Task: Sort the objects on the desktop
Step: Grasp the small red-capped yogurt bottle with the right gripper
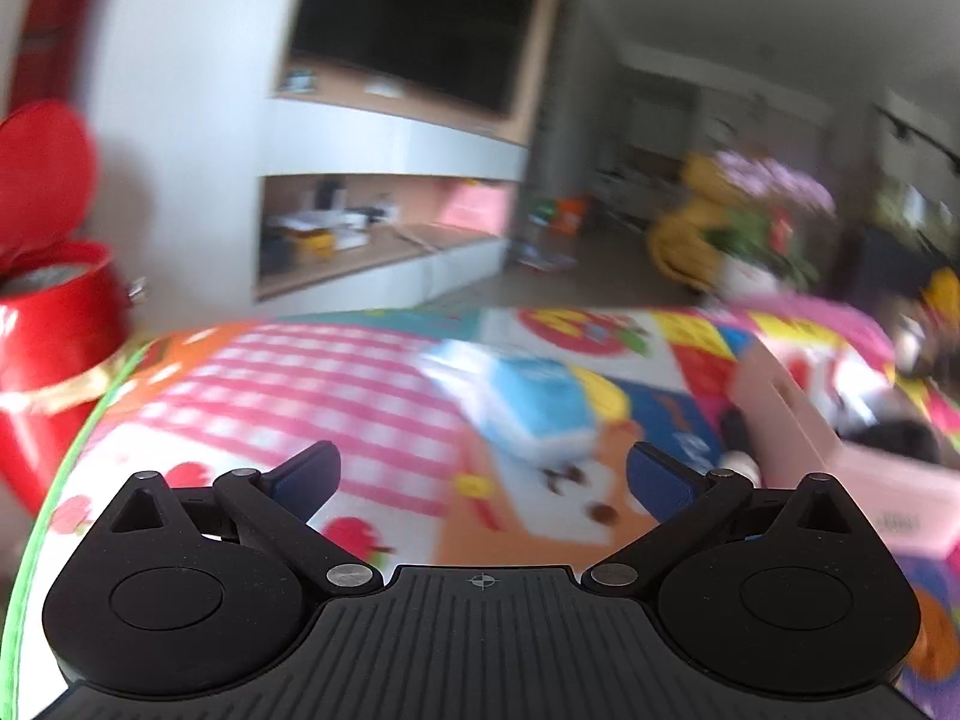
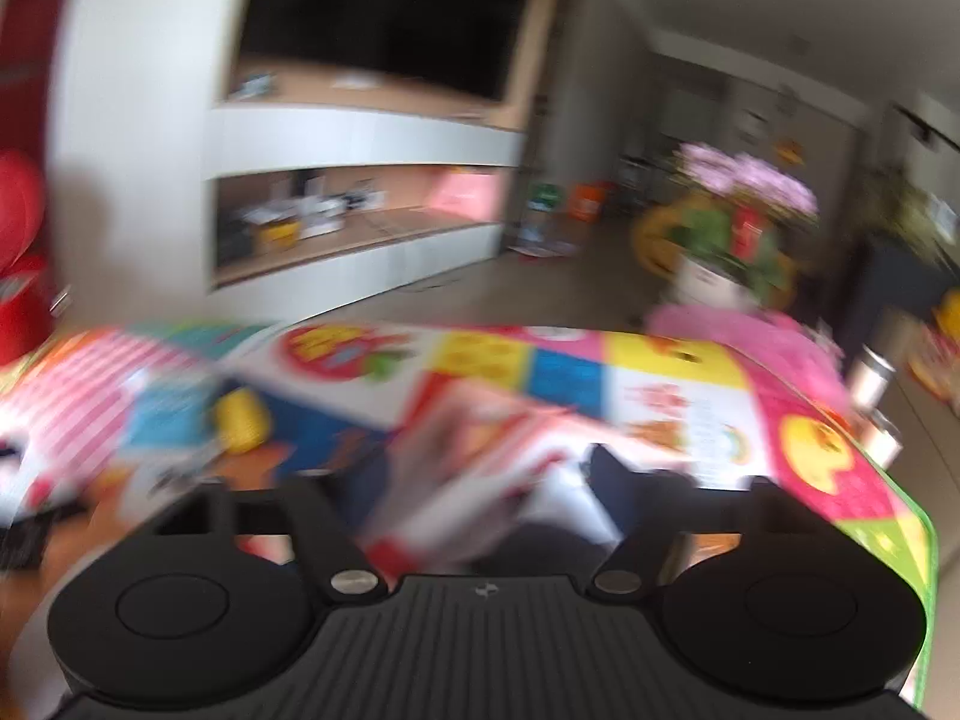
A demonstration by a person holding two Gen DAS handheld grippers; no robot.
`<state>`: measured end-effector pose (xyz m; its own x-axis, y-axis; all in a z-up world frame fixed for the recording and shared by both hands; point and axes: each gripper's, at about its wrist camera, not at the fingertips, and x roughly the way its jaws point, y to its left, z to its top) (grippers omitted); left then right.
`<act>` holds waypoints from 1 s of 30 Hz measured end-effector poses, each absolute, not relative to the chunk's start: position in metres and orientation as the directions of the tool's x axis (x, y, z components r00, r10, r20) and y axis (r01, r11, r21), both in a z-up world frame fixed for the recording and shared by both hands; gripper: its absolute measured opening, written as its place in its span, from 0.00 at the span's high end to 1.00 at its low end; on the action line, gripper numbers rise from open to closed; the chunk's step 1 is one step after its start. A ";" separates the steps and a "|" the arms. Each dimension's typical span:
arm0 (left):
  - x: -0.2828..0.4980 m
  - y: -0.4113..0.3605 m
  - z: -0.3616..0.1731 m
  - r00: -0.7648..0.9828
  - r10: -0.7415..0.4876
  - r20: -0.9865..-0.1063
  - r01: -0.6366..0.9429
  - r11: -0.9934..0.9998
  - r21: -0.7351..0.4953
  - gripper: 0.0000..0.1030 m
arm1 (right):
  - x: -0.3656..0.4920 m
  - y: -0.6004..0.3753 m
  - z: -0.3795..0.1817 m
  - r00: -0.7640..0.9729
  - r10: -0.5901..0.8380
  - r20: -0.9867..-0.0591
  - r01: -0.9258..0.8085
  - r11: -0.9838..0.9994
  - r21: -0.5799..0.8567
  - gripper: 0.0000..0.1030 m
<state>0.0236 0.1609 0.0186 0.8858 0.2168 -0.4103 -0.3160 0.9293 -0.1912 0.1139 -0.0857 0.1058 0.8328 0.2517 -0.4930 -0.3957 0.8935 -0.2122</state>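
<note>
Your left gripper stands wide open with nothing between its blue-padded fingers. Just ahead of it, slightly right of centre, lies a light-blue and white soft pack, blurred, flat on the brightly printed play-mat tabletop with its pink check patch and fruit pictures. A few small dark brown bits sit on the mat between the pack and your fingertips. To the right, near your right-hand finger, stands a pale pink open box with dark things inside that I cannot make out.

Your right gripper has a blurred white and red packet-like item between its fingers; the motion blur hides whether the pads press on it, so I cannot tell if you grip it. In that view the blue and white pack lies far to the left, with a small yellow object just beside it.

Around you: a red tin bucket with a gold ribbon at the table's left edge, a white wall unit with a dark television screen beyond, and a pot of pink flowers past the far right corner, on the floor side.
</note>
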 end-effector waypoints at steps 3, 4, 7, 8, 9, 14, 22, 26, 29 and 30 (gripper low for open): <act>0.020 0.171 0.018 0.887 0.233 -0.398 -0.342 0.911 -0.230 0.00 | 0.087 -0.042 0.075 0.794 0.308 -0.525 -0.496 0.826 -0.266 0.53; 0.019 0.172 0.018 0.888 0.236 -0.396 -0.345 0.910 -0.231 0.00 | 0.081 -0.028 0.062 0.791 0.308 -0.529 -0.514 0.803 -0.300 0.53; 0.017 0.174 0.017 0.889 0.232 -0.394 -0.342 0.910 -0.236 0.00 | 0.079 0.006 0.032 0.791 0.267 -0.551 -0.515 0.777 -0.363 0.53; 0.018 0.174 0.017 0.890 0.230 -0.393 -0.340 0.910 -0.238 0.00 | 0.082 0.013 0.025 0.792 0.246 -0.559 -0.504 0.781 -0.369 0.53; 0.017 0.174 0.016 0.892 0.228 -0.391 -0.338 0.910 -0.240 0.00 | 0.085 0.021 0.019 0.796 0.222 -0.563 -0.487 0.788 -0.378 0.53; 0.018 0.176 0.013 0.895 0.222 -0.387 -0.336 0.907 -0.255 0.00 | 0.108 0.035 0.001 0.798 0.139 -0.587 -0.418 0.828 -0.373 0.59; 0.014 0.179 0.015 0.904 0.221 -0.367 -0.333 0.902 -0.276 0.00 | 0.106 0.004 0.029 0.738 0.244 -0.629 -0.471 0.854 -0.222 0.73; 0.013 0.173 0.017 0.917 0.190 -0.350 -0.292 0.918 -0.268 0.00 | 0.093 -0.043 0.064 0.617 0.362 -0.698 -0.507 0.862 0.000 0.73; 0.013 0.165 0.018 0.931 0.130 -0.341 -0.228 0.937 -0.266 0.00 | 0.090 -0.091 0.083 0.549 0.406 -0.731 -0.447 0.881 0.154 0.73; 0.012 0.161 0.018 0.937 0.095 -0.337 -0.192 0.944 -0.268 0.00 | 0.089 -0.107 0.086 0.527 0.412 -0.744 -0.416 0.888 0.197 0.73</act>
